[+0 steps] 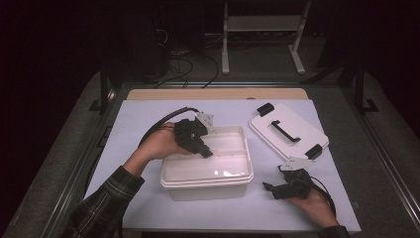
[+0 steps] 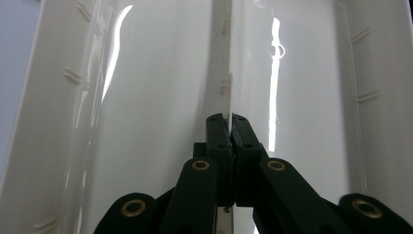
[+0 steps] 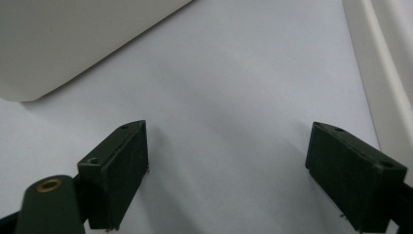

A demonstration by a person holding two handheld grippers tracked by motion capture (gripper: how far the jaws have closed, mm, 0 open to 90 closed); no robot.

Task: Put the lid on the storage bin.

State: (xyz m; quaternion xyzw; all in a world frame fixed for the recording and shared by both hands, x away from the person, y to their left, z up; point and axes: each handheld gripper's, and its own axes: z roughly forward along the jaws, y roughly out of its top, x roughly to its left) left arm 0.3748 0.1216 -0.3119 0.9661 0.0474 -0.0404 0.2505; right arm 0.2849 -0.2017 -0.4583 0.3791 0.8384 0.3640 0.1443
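A white plastic bin [image 1: 208,186] stands open in the middle of the table. My left gripper [image 1: 204,151] reaches down into it from the left side. In the left gripper view its jaws [image 2: 229,119] are shut on a thin white upright partition [image 2: 228,58] that runs along the bin's glossy inside. The bin's white lid [image 1: 288,131], with a black handle and black clips, lies flat to the right of the bin. My right gripper [image 1: 271,189] rests low by the bin's front right corner. It stands open [image 3: 229,161] over the bare table cover, with nothing between its pads.
A pale sheet [image 1: 143,119] covers the table, with a wooden strip [image 1: 213,93] along its far edge. A metal stand [image 1: 262,34] and cables lie on the dark floor beyond. In the right gripper view, a white rounded corner [image 3: 73,44] lies ahead and a white ridged edge [image 3: 384,63] sits at the right.
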